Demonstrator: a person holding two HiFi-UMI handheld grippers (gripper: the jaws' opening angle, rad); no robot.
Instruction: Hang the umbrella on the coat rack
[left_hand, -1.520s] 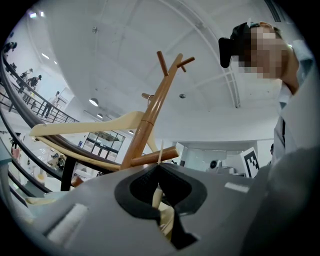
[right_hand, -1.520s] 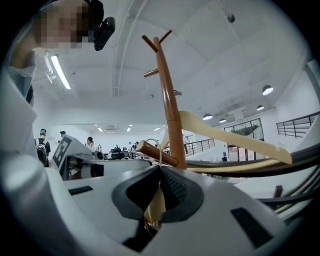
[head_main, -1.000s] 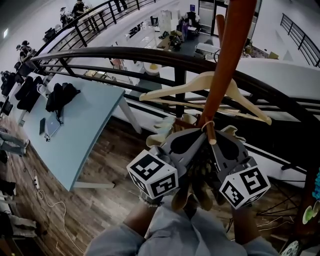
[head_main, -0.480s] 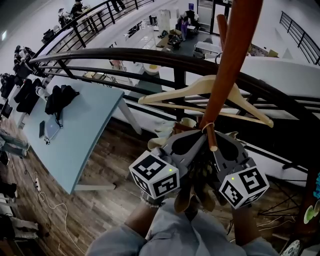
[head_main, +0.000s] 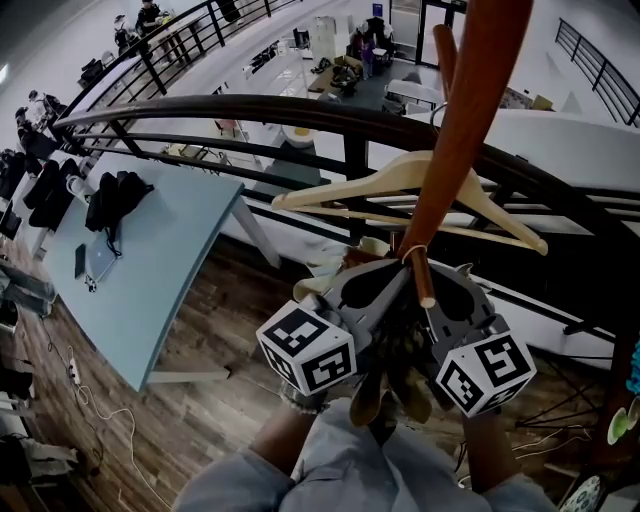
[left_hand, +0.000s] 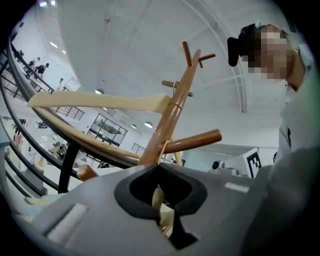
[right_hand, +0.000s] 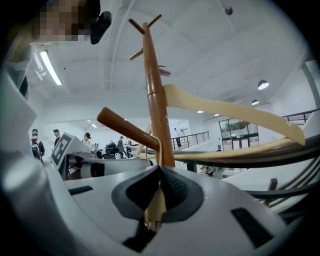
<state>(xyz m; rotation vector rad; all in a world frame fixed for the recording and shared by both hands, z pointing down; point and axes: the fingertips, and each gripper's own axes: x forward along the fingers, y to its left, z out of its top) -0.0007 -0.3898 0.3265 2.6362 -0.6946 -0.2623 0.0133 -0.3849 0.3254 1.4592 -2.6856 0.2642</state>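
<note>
Both grippers sit side by side just under a lower peg (head_main: 423, 275) of the brown wooden coat rack (head_main: 450, 150). A cream strap loop (head_main: 410, 250) of the umbrella lies around that peg where it meets the pole. The folded beige umbrella (head_main: 392, 385) hangs below, between the two marker cubes, mostly hidden. My left gripper (head_main: 388, 285) (left_hand: 161, 202) is shut on the strap (left_hand: 162, 149), which runs up to the peg (left_hand: 192, 141). My right gripper (head_main: 438, 290) (right_hand: 155, 207) is shut on the same strap (right_hand: 159, 147) below the peg (right_hand: 127, 129).
A pale wooden hanger (head_main: 400, 185) hangs on the rack just above the grippers. Behind it runs a dark curved railing (head_main: 250, 105) over a lower floor. A light blue table (head_main: 150, 250) with a black bag (head_main: 115, 195) stands left. More pegs (right_hand: 145, 25) branch near the pole's top.
Almost nothing has moved. Both grippers stay shut under the peg with the strap loop around it; the view has shifted slightly.
</note>
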